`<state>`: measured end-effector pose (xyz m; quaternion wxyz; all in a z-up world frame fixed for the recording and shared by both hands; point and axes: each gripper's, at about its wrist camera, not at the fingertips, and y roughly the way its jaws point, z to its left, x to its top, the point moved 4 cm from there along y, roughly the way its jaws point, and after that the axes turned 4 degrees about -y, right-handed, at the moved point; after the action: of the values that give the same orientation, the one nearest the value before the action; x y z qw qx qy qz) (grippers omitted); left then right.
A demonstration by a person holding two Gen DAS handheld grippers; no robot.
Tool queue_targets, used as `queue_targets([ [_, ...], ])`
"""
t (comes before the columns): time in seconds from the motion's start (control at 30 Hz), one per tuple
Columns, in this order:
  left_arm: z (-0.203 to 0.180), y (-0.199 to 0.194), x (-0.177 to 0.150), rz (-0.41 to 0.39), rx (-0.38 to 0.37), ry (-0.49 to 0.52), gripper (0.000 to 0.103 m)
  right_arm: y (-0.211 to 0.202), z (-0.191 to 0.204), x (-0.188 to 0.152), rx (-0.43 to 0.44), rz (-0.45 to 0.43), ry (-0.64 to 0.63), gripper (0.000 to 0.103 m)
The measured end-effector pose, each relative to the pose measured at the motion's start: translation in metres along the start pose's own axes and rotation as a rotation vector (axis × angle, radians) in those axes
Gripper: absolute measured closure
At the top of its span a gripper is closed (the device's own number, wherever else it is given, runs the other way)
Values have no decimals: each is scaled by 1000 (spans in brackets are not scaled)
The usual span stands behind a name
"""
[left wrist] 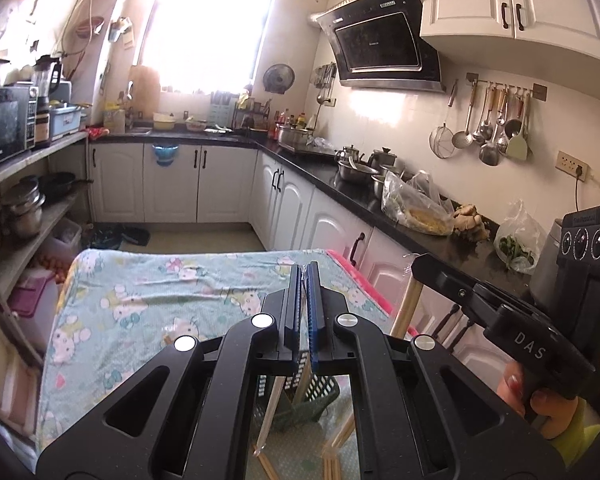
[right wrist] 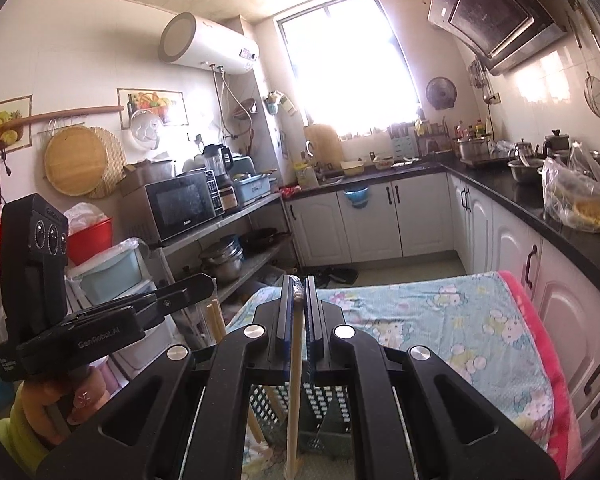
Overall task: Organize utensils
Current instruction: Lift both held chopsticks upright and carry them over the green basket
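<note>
I've got my right gripper [right wrist: 299,280] clamped on a wooden chopstick [right wrist: 295,380] that hangs straight down toward six o'clock, above the dark slotted basket [right wrist: 324,408]. My left gripper [left wrist: 303,270] is pinched tight on a thin clear wrapper [left wrist: 302,276]. More chopsticks [left wrist: 332,466] lie at six o'clock on the cartoon-print cloth [left wrist: 148,292].

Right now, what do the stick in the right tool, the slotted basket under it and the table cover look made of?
Pale slender stick: likely bamboo or wood, matte tan, uncoated look.
Dark green slotted basket: probably moulded plastic, regular grid of holes, dull sheen.
Light blue cartoon-print table cover: soft fabric, wrinkled and draping; exact fibre unclear.
</note>
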<state>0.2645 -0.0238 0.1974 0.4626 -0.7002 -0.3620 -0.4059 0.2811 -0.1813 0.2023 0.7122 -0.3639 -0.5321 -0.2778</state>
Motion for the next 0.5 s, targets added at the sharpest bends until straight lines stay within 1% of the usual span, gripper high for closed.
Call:
queue_targets([
  [0.17,-3,7,14,-22,0,8,102,8,-5,13,-54,-32,-30,97],
  [0.3,-6,13,22,-44,7,17,102,16,-13,20,-75,-43,-24,97],
  [0.5,-1,36,21,-25,7,-3,102,31,-25,22,-101,-51,-15,97],
])
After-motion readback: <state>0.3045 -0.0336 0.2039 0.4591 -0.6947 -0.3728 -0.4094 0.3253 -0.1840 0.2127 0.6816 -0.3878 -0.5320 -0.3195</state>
